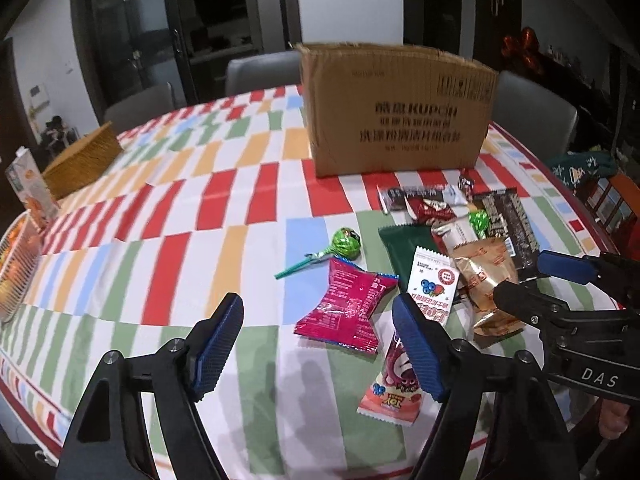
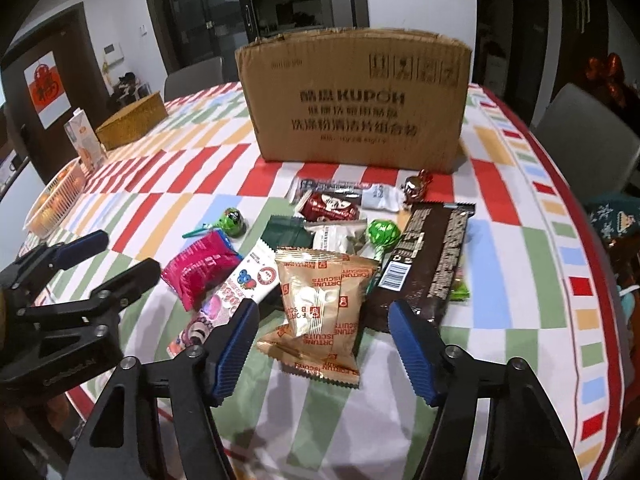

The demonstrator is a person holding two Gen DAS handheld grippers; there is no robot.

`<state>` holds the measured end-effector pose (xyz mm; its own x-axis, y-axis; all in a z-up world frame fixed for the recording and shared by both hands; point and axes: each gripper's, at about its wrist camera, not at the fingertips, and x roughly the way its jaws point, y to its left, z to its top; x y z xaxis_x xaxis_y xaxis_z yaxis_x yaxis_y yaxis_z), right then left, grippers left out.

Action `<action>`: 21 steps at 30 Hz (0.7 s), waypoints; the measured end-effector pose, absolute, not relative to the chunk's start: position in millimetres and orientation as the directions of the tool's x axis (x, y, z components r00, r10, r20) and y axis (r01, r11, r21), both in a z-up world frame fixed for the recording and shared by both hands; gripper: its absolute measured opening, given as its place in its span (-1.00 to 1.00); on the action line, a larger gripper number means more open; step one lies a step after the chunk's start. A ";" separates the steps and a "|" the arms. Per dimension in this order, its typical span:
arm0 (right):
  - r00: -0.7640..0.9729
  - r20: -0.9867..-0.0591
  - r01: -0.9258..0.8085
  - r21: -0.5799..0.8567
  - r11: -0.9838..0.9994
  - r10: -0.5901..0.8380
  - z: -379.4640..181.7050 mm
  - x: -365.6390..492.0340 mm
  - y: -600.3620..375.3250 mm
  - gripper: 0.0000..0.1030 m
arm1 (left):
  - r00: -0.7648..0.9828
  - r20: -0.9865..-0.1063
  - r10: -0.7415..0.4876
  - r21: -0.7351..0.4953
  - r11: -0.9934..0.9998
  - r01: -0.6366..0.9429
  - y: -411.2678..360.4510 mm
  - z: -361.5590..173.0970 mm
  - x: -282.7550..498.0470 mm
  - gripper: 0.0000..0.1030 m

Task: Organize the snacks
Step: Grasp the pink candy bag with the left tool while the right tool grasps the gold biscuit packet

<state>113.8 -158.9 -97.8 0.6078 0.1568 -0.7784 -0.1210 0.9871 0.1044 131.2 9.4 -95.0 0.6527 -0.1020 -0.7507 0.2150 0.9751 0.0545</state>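
Both grippers angle down at the table: we see the left gripper (image 1: 320, 344) with jaws apart and nothing clamped, above the pink packet (image 1: 347, 312); the right gripper (image 2: 324, 344) likewise unclamped, its jaws flanking the gold "FORTUNE BISCUITS" pack (image 2: 316, 312). We read "KUPOH" on the cardboard box (image 2: 352, 100) standing behind the snacks; its contents are hidden. Nearby lie a dark chocolate bar (image 2: 432, 256) and a green lollipop (image 1: 345, 245).

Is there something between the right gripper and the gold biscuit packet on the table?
Nothing visible. The right gripper is open, and the gold biscuit packet lies straight ahead between its fingers, on top of the pile, with only bare tablecloth in front of it.
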 end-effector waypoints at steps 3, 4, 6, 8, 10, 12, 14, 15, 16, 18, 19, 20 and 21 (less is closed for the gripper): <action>0.588 -0.791 -0.125 0.116 0.985 0.168 -104.1 119.9 -158.3 0.22 | 0.631 -0.768 -0.112 0.052 0.970 0.236 5.4 -105.0 140.9 0.48; 0.582 -0.795 -0.125 0.118 0.985 0.169 -105.9 121.7 -158.4 0.19 | 0.625 -0.772 -0.118 0.048 0.969 0.242 4.6 -107.6 143.1 0.46; 0.572 -0.801 -0.124 0.124 0.984 0.174 -109.4 125.3 -157.9 0.15 | 0.610 -0.782 -0.129 0.040 0.966 0.256 2.8 -113.4 148.6 0.44; 0.565 -0.806 -0.126 0.127 0.984 0.176 -111.8 128.6 -157.5 0.10 | 0.601 -0.787 -0.135 0.037 0.964 0.265 1.1 -117.7 152.6 0.40; 0.557 -0.811 -0.130 0.131 0.983 0.181 -114.1 131.8 -156.9 0.01 | 0.593 -0.793 -0.139 0.034 0.962 0.270 -0.5 -121.6 156.6 0.33; 0.553 -0.813 -0.132 0.130 0.983 0.181 -115.5 133.8 -156.5 -0.03 | 0.575 -0.803 -0.156 0.015 0.960 0.281 -1.7 -125.3 161.1 0.24; 0.553 -0.813 -0.134 0.130 0.982 0.183 -115.6 135.4 -155.8 -0.06 | 0.558 -0.812 -0.171 -0.003 0.957 0.289 -1.6 -127.9 165.6 0.16; 0.554 -0.812 -0.136 0.128 0.982 0.183 -115.6 135.8 -155.4 -0.09 | 0.551 -0.815 -0.179 -0.013 0.956 0.292 -1.9 -129.1 166.9 0.10; 0.554 -0.812 -0.139 0.127 0.982 0.184 -115.5 136.4 -154.8 -0.12 | 0.545 -0.817 -0.187 -0.022 0.955 0.294 -2.3 -130.1 168.1 0.01; 0.554 -0.811 -0.143 0.128 0.981 0.186 -115.7 137.4 -154.0 -0.15 | 0.530 -0.824 -0.199 -0.040 0.954 0.296 -3.1 -132.1 170.8 -0.19; 0.554 -0.811 -0.147 0.131 0.980 0.191 -115.6 137.7 -153.5 -0.20 | 0.525 -0.826 -0.205 -0.048 0.954 0.296 -3.3 -132.5 171.4 -0.24; 0.554 -0.810 -0.150 0.129 0.980 0.192 -115.7 137.6 -153.3 -0.20 | 0.523 -0.826 -0.210 -0.057 0.954 0.294 -3.1 -131.7 171.2 -0.24; 0.556 -0.809 -0.153 0.126 0.980 0.191 -115.2 137.4 -152.7 -0.23 | 0.522 -0.826 -0.213 -0.061 0.954 0.292 -3.3 -131.5 171.1 -0.27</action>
